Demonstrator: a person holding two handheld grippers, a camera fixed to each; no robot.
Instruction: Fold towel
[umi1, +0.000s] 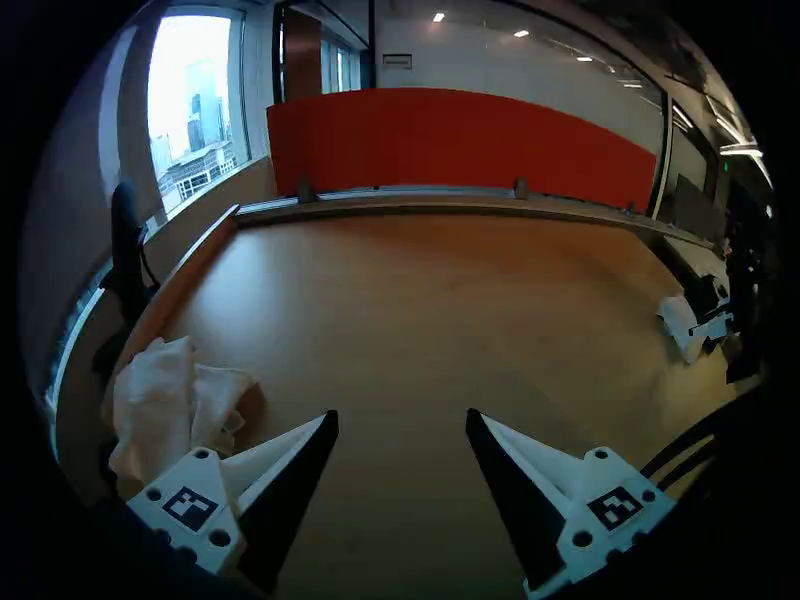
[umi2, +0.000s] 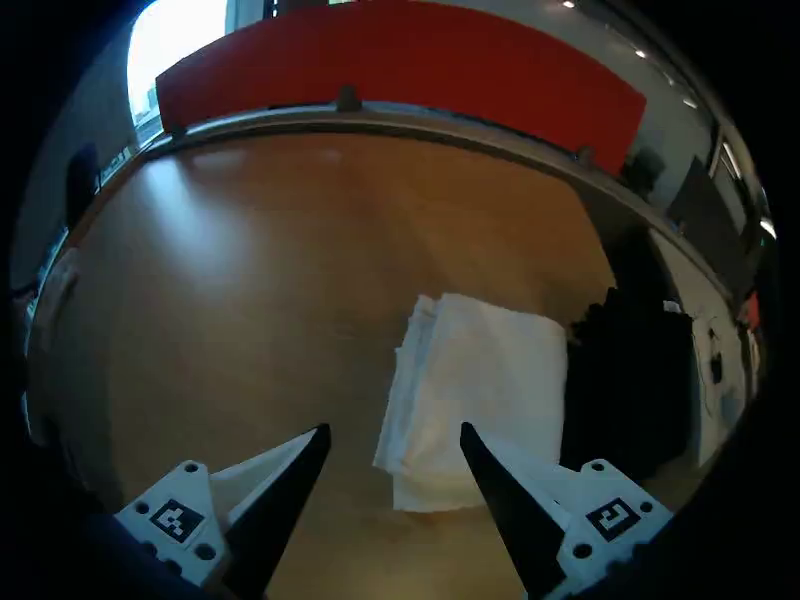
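My right claw (umi2: 393, 428) spread wide, folded towel (umi2: 480, 390) flat on the desk (umi2: 250, 300) well short of the red partition (umi2: 400, 60), my left claw (umi1: 401, 412) wide too, crumpled towel (umi1: 165, 400) heaped far from that partition

The left gripper view rides behind the left tongs (umi1: 401, 413) and faces level across the worktop (umi1: 430, 300) to the red partition (umi1: 460, 140) at 12 o'clock. The right gripper view, behind the right tongs (umi2: 394, 427), sits nearer the surface and tilts downward. Both views share the worktop and the partition.
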